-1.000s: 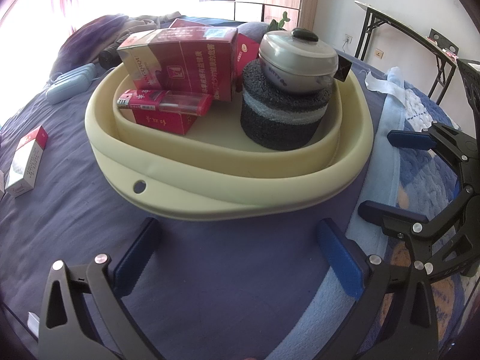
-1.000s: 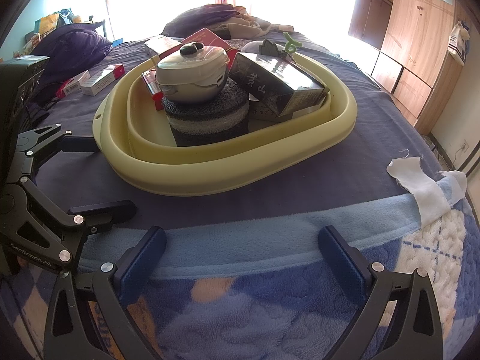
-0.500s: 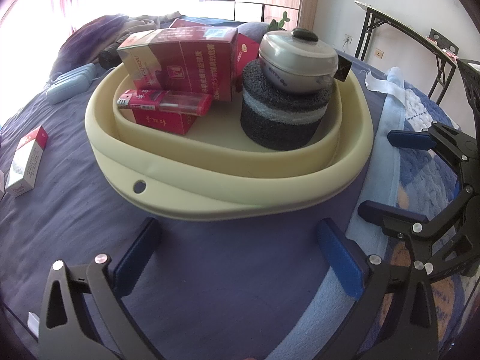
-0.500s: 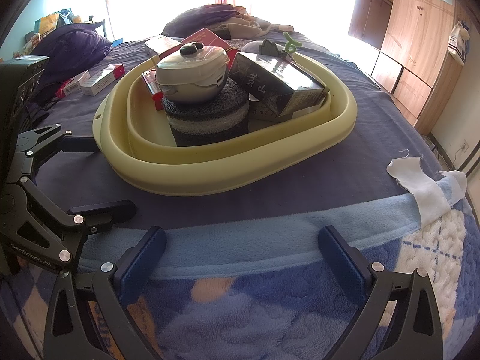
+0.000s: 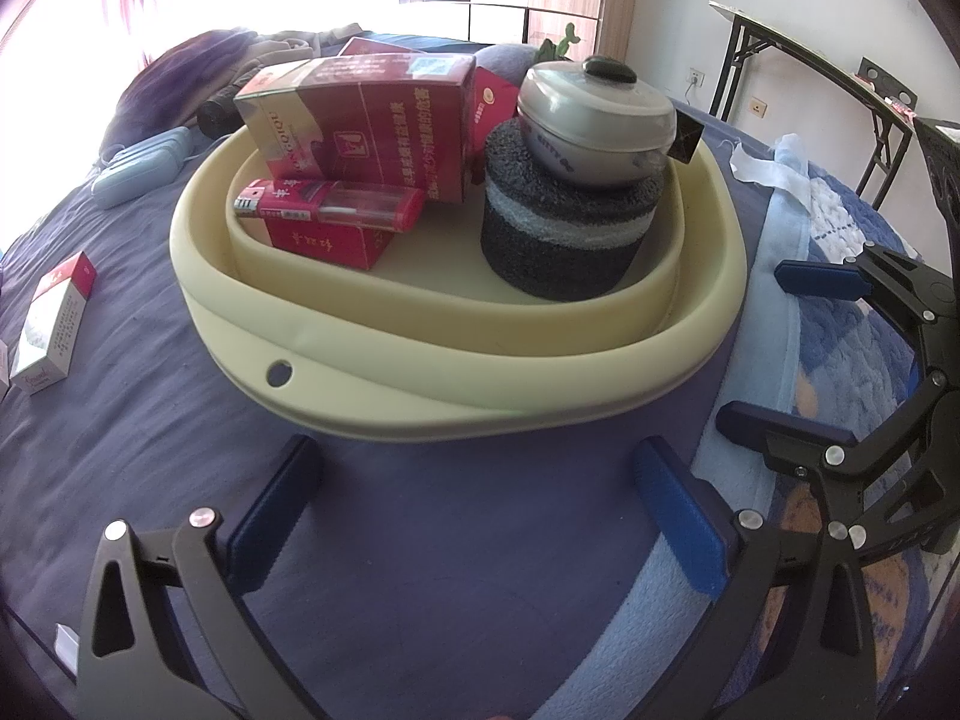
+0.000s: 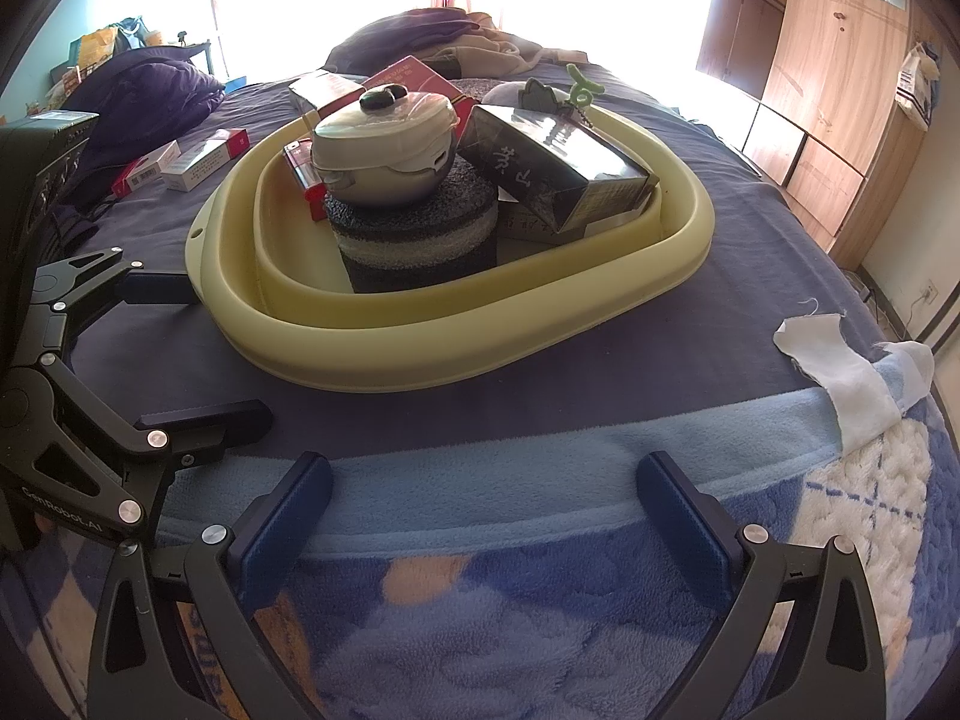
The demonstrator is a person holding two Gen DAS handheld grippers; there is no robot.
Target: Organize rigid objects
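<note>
The pale yellow oval plastic basin (image 5: pixel 420 360) lies on the dark blue bedsheet (image 5: pixel 150 420). Inside it, a small grey lidded pot (image 6: pixel 384 150) sits on a dark grey foam cylinder (image 6: pixel 414 240), beside red cardboard boxes (image 5: pixel 360 126) and perhaps a black tea box (image 6: pixel 552 174). The left gripper (image 5: pixel 480 498) and the right gripper (image 6: pixel 480 504) both hover near the basin, fingers spread wide, grasping nothing.

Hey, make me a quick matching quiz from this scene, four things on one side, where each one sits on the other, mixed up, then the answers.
Things:
1. small lidded pot
2. red lighter
3. white and red carton
4. white cloth strip

Places:
A. on the purple sheet outside the basin
B. on top of the dark foam roll
C. at the blanket's edge
D. on a red box inside the basin

Pairs: 1-B, 2-D, 3-A, 4-C
</note>
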